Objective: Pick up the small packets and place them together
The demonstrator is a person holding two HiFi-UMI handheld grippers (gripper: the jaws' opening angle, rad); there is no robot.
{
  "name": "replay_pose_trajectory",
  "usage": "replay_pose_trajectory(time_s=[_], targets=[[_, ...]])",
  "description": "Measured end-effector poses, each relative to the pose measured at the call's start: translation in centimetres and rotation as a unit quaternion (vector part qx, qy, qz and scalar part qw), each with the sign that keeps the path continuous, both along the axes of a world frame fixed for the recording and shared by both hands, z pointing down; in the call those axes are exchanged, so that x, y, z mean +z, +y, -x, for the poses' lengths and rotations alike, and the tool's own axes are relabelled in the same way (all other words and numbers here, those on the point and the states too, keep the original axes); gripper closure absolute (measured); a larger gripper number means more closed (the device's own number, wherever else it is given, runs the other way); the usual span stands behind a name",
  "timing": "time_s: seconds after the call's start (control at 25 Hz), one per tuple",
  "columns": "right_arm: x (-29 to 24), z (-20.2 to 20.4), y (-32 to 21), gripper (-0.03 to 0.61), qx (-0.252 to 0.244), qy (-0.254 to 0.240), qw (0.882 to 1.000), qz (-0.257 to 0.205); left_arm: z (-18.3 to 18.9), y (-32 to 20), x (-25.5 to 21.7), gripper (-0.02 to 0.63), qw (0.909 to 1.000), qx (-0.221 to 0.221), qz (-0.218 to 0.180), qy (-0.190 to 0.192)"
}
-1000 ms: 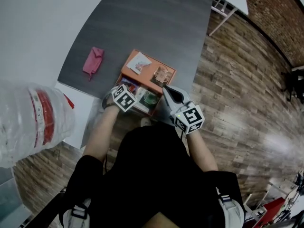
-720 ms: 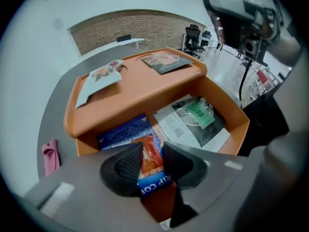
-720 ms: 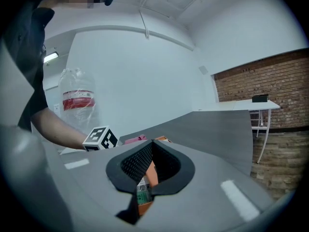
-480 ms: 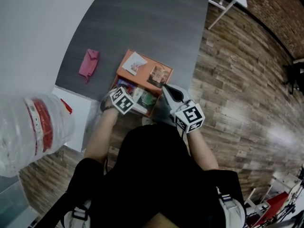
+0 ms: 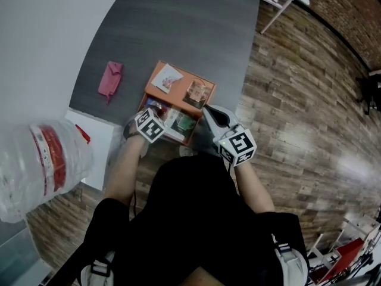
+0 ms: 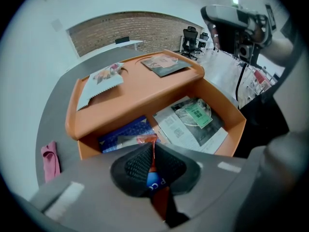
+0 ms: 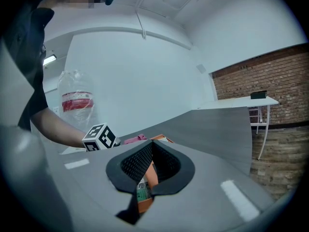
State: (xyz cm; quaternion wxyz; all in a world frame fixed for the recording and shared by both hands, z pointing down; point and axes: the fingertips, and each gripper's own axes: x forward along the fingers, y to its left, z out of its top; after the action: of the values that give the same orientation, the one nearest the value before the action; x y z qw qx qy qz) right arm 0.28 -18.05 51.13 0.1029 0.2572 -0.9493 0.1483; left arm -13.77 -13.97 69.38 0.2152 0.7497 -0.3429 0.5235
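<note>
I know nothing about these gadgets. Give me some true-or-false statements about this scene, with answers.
The left hand-held gripper grips a small packet. True; its jaws have just been closing on it.
The tray is blue. False: orange.
A pink cloth lies on the grey table, apart from the tray. True.
The tray's upper shelf is bare. False: two packets lie there.
The right hand-held gripper is open, empty. False: shut on an orange packet.

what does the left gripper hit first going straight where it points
Probably the blue patterned packet in the lower compartment of the orange box, right past the thin orange-red packet that the left gripper has just closed on; depth is unclear.
</note>
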Motion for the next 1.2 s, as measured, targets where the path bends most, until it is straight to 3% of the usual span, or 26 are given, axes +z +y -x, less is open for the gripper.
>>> replay_pose_trajectory(time_s=[0.4,0.76,1.2], targets=[[-0.5,0.2,0.1,0.577,-0.002,-0.004,1.000,-0.007,-1.4,-0.2,-3.1,0.607,0.9986,-0.005,-0.038,0.037],[-0.9,0.4,0.6,0.577,-0.008,-0.001,1.000,-0.017,-4.2,0.2,-8.6,0.607,0.9875,-0.018,-0.074,0.138],[-1.7,0.0,0.5,0.577,0.000,-0.009,1.000,-0.030,-6.6,-1.4,-13.9,0.607,0.9774,0.023,-0.135,0.161]])
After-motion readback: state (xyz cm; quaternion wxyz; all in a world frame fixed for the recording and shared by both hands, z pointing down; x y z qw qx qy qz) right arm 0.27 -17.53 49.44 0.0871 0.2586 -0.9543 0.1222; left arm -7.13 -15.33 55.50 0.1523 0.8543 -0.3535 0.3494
